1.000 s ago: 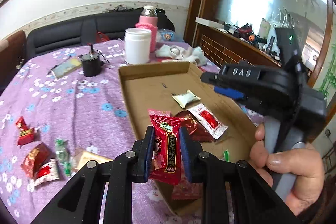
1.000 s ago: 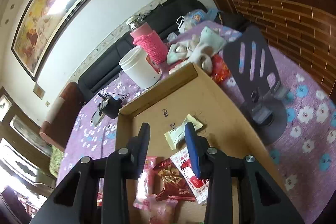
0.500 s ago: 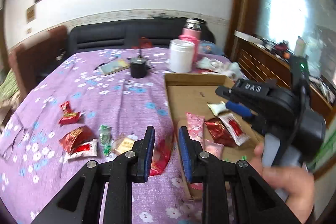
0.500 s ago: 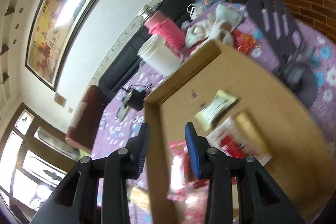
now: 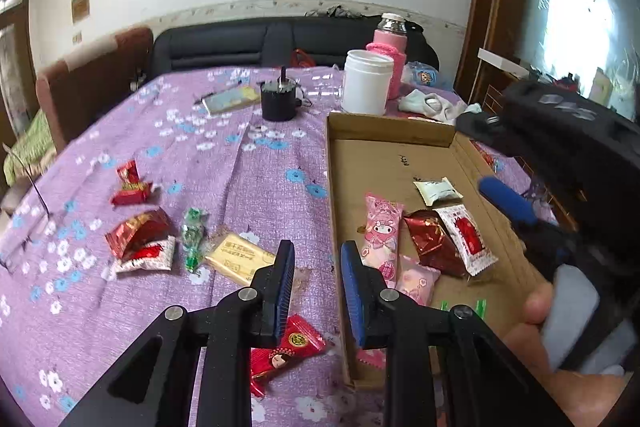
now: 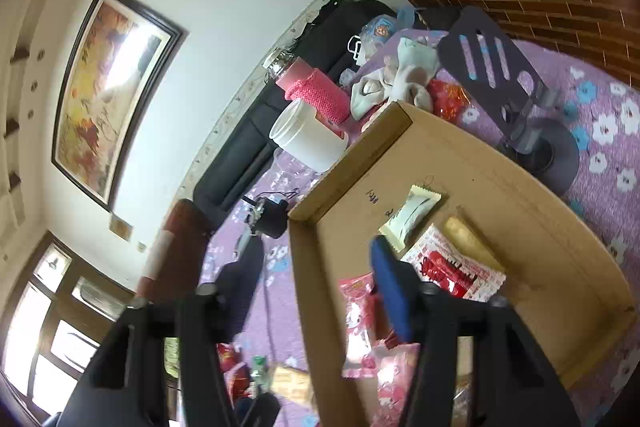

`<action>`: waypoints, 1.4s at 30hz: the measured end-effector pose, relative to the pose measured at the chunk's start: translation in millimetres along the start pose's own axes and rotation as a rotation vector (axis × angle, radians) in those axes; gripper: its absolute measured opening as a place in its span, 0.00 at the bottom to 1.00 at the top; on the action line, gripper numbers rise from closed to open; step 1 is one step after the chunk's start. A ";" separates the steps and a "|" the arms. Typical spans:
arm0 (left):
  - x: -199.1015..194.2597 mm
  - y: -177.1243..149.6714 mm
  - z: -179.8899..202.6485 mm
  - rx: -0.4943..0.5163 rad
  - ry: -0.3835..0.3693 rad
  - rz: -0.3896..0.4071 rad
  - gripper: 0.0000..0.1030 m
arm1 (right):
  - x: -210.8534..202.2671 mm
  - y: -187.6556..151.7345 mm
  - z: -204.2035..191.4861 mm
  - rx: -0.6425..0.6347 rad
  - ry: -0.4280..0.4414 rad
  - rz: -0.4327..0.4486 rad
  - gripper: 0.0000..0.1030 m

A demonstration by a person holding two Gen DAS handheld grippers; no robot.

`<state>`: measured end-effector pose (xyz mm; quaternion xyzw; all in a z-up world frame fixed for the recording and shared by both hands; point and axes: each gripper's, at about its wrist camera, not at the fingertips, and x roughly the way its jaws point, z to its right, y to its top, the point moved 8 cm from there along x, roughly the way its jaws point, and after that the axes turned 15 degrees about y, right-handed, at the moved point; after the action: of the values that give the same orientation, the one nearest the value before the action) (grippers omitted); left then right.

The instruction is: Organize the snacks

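Daylight floods in from a blown-out window to the right beyond the left tool, which is sharp against the evenly lit surface. The right tool is smeared by motion blur. A painting shows glare. Fisheye bending and dark vignetting mark all edges.

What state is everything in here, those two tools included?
Left tool, closed, holding nothing.
Right tool, jaws opening, nothing gripped.
Cardboard box, open-topped, several snacks inside.
White jar, upright, lid on.
Red packet, flat on the cloth, outside the box.
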<state>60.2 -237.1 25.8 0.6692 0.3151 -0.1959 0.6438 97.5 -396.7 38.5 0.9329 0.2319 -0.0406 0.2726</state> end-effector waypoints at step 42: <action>128.8 3.8 -184.5 -0.128 -0.103 -0.256 0.59 | 112.0 -165.1 -53.3 -0.574 -0.129 -0.611 0.63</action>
<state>129.5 -33.3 -40.0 0.5703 0.3762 -0.2899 0.6702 119.3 -199.9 -19.8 0.7029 0.4823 -0.1117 0.5106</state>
